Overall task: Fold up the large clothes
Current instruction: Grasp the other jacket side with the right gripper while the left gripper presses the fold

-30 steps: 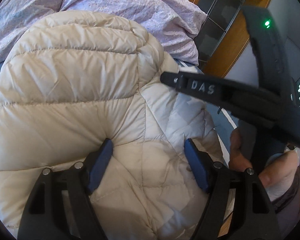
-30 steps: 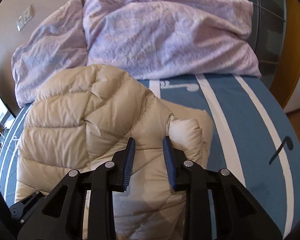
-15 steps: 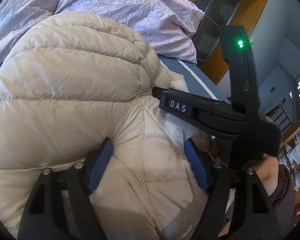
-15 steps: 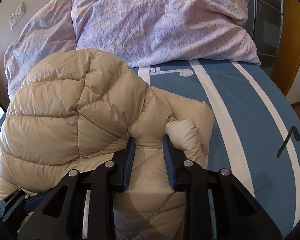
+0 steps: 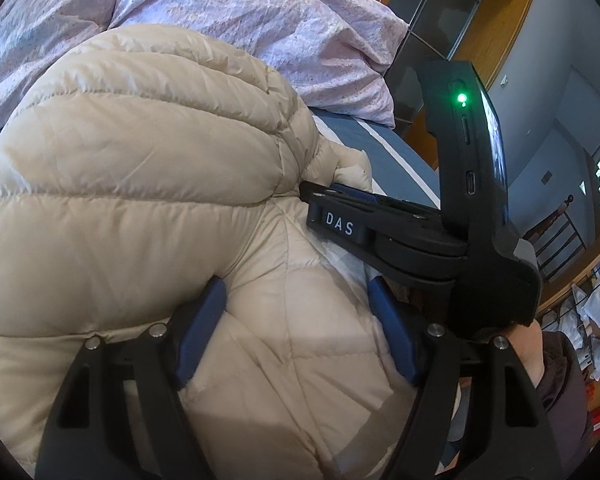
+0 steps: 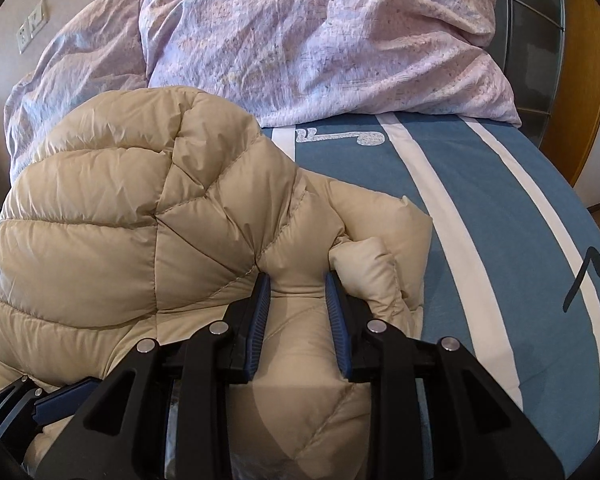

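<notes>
A cream quilted down jacket lies bunched on the bed, also in the right wrist view. My left gripper stands wide open with its blue pads pressed into the jacket's puffy fabric. My right gripper has its jaws closed on a fold of the jacket next to a rolled cuff. The right gripper's body shows in the left wrist view, its tips in the jacket. The left gripper's tip shows at the lower left of the right wrist view.
The bed has a blue sheet with white stripes. A lilac duvet and pillow are heaped at the head of the bed. A wooden-framed cabinet stands beyond the bed. The person's hand holds the right gripper.
Both grippers have pushed forward and down over the jacket; the folded-over upper part now bulges closer to both cameras. The right gripper has swung lower, into the jacket, in the left view.
</notes>
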